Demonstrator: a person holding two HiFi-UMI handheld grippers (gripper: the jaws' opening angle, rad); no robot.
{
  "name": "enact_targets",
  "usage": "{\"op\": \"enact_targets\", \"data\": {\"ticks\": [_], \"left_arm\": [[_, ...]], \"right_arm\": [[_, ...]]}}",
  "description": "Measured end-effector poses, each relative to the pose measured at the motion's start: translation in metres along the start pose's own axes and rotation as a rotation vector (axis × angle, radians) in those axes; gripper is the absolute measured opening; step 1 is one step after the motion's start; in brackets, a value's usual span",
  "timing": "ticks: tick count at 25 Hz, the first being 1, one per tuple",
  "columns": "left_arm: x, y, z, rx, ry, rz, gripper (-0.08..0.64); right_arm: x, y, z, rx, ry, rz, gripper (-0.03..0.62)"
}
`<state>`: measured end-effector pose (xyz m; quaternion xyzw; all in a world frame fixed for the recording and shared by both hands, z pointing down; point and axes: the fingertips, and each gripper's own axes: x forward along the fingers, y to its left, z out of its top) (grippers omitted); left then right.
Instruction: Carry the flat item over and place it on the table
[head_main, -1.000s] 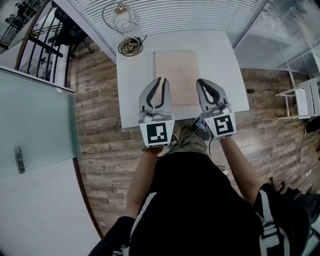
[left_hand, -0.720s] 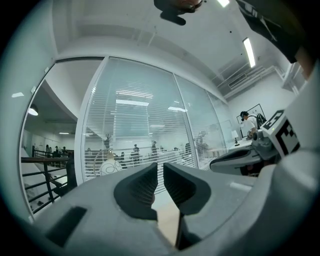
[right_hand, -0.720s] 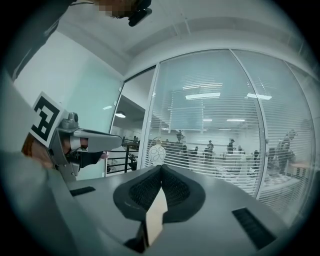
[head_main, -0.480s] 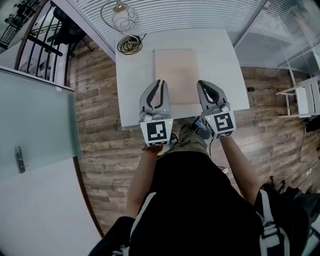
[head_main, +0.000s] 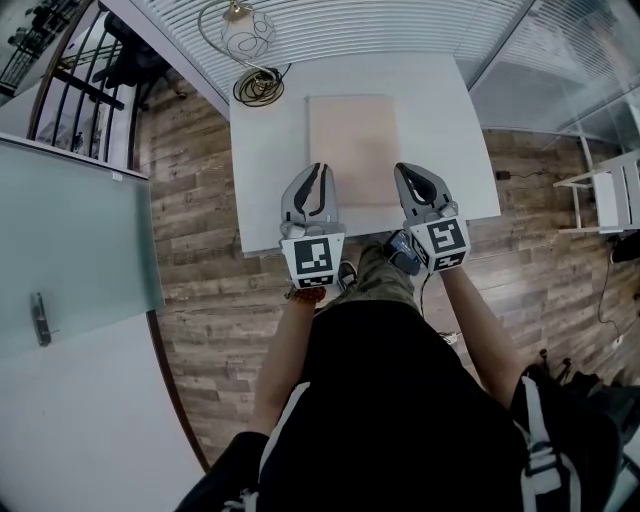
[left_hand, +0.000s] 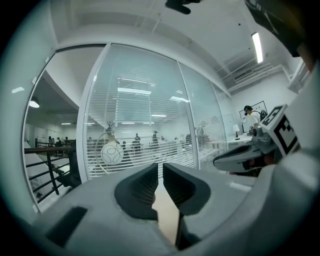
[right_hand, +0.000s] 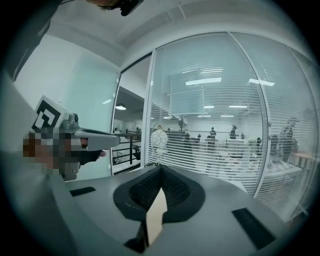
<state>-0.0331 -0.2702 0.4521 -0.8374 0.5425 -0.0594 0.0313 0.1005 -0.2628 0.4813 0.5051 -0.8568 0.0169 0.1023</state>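
White desk (head_main: 265, 150) on a wood-plank floor (head_main: 190, 220); glass partition with blinds (head_main: 380, 25) at 12 o'clock.

Left gripper (left_hand: 160, 168): pads drawn in to a hairline slit, nothing in it.

Right gripper (right_hand: 160, 169): pads fully together, empty. I read the tan sliver under them as the flat board (head_main: 352, 140) seen through the gap, not a hold.

Change over the last second: both grippers pinched off their last bit of opening and slid a little toward 6 o'clock.

The board lies flat mid-desk, same spot as before. Its near end sits between the two grippers, with the left tips over its near-left corner. I cannot tell whether they touch.

Wire globe ornament (head_main: 245, 38) at the desk's 11 o'clock corner, well apart.

Judgement: placement looks done; I'm backing out.
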Motion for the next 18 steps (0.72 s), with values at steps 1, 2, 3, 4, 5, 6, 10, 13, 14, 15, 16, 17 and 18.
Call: {"op": "enact_targets", "data": {"ticks": [1,2,3,4,5,6,10,13,14,15,16,17,18], "left_arm": [[0.001,0.001,-0.003,-0.003,0.008,0.002,0.043],[0.002,0.002,-0.006,-0.007,0.016,0.003,0.043],[0.004,0.003,-0.01,-0.009,0.023,0.004,0.043],[0.005,0.004,-0.013,-0.012,0.031,0.006,0.043],[0.006,0.005,-0.016,-0.015,0.038,0.007,0.043],[0.008,0.007,-0.02,-0.019,0.046,0.008,0.043],[0.016,0.013,-0.034,-0.038,0.081,0.013,0.043],[0.024,0.018,-0.047,-0.054,0.113,0.018,0.043],[0.027,0.02,-0.051,-0.061,0.124,0.021,0.043],[0.031,0.023,-0.056,-0.069,0.136,0.023,0.043],[0.035,0.026,-0.062,-0.078,0.149,0.026,0.043],[0.039,0.029,-0.067,-0.088,0.162,0.028,0.043],[0.044,0.032,-0.073,-0.098,0.176,0.03,0.043]], "right_arm": [[0.001,-0.002,-0.004,0.003,0.01,0.0,0.005],[0.001,-0.004,-0.007,0.006,0.019,-0.001,0.003],[0.002,-0.006,-0.011,0.008,0.028,-0.003,0.003],[0.003,-0.007,-0.014,0.011,0.036,-0.004,0.004],[0.004,-0.009,-0.018,0.016,0.044,-0.006,0.005],[0.006,-0.011,-0.022,0.023,0.053,-0.008,0.003],[0.013,-0.02,-0.037,0.055,0.088,-0.015,0.003],[0.02,-0.03,-0.05,0.084,0.123,-0.021,0.003],[0.023,-0.034,-0.054,0.092,0.133,-0.024,0.003],[0.027,-0.038,-0.058,0.101,0.143,-0.026,0.003],[0.031,-0.043,-0.062,0.113,0.153,-0.028,0.003],[0.036,-0.048,-0.067,0.127,0.163,-0.03,0.003],[0.04,-0.053,-0.072,0.142,0.174,-0.033,0.003]]}}
